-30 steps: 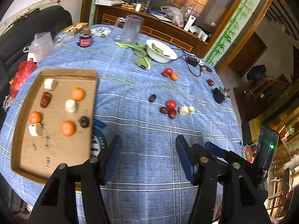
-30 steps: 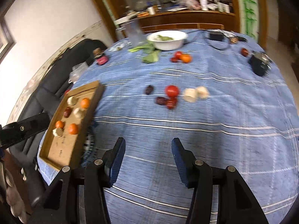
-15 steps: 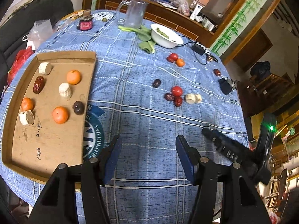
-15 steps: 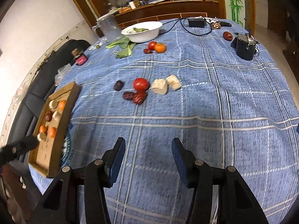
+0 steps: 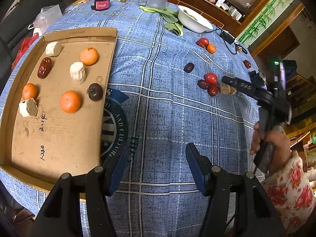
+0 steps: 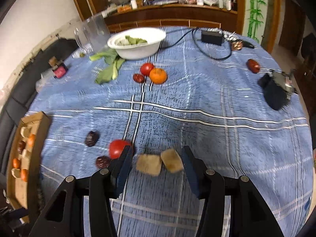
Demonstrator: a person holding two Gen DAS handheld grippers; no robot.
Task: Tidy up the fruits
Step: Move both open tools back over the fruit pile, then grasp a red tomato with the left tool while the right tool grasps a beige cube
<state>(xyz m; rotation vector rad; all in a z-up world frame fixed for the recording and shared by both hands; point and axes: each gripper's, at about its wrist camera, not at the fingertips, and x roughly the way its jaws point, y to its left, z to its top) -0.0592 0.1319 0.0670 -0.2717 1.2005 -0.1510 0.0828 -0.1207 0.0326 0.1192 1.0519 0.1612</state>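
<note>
Right wrist view is showing my right gripper (image 6: pixel 156 163) now advanced to the two pale chunks (image 6: pixel 159 163), which half a second ago were lying well ahead. Its jaws are standing open, straddling both chunks without touching them; the red tomato (image 6: pixel 116 148) is sitting just beside the left finger. Open blue tablecloth (image 6: pixel 197 98) is stretching beyond. My left gripper (image 5: pixel 156 167) is hovering open near the cardboard tray (image 5: pixel 59 134), which is holding sorted fruit.
</note>
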